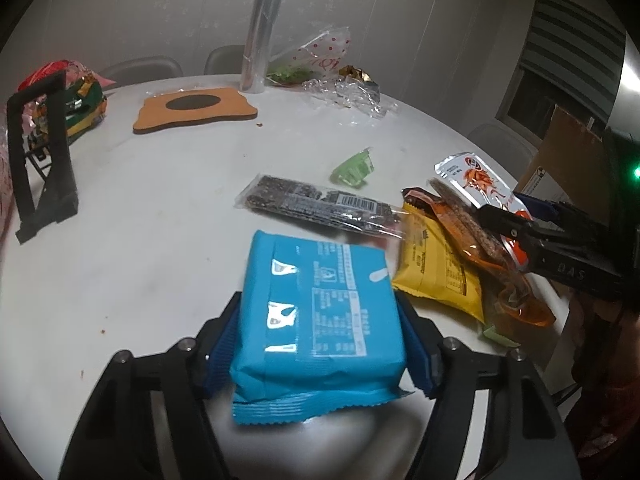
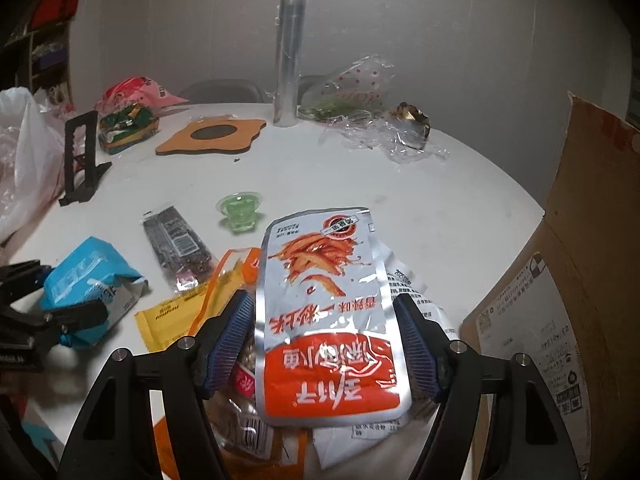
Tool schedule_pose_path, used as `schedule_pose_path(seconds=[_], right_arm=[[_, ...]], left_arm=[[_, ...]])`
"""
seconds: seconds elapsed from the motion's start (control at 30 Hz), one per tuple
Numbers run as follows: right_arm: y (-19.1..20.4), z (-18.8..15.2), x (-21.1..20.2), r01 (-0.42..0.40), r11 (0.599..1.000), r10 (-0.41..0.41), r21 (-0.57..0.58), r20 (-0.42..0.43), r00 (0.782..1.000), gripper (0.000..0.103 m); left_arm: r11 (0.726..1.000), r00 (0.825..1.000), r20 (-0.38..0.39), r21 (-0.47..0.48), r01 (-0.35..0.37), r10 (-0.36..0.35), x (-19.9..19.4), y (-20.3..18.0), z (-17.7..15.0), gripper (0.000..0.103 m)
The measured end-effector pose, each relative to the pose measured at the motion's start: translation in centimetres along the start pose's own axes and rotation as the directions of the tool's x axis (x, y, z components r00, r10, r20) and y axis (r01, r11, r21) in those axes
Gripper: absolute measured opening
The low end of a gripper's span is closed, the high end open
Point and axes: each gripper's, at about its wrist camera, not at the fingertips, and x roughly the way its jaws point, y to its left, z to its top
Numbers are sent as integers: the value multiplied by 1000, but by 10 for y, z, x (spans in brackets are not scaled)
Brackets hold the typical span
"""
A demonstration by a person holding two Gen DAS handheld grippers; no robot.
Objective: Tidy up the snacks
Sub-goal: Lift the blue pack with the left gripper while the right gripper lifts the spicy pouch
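The left gripper [image 1: 320,344] is clamped on a blue snack pack [image 1: 316,312], both pads pressed against its sides, just above the white table [image 1: 140,240]. The right gripper [image 2: 324,344] has its fingers spread either side of a silver-and-orange pouch [image 2: 324,308] that tops a pile of packets, though I cannot tell whether the pads touch it. A dark bar packet [image 1: 316,208] and a green jelly cup [image 2: 240,212] lie nearby, beside a yellow packet [image 1: 436,272].
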Motion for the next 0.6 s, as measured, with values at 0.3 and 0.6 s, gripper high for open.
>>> schedule_pose_path(seconds=[0.3, 0.6], right_arm=[[5, 2, 0, 26, 999, -25, -28, 17, 1000, 64], [2, 8, -26, -54, 998, 56, -26, 68, 996, 64]], left_arm=[[1000, 1000, 17, -7, -18, 19, -8, 3, 1, 66], [1000, 996, 90, 4, -22, 21, -39, -4, 21, 66]])
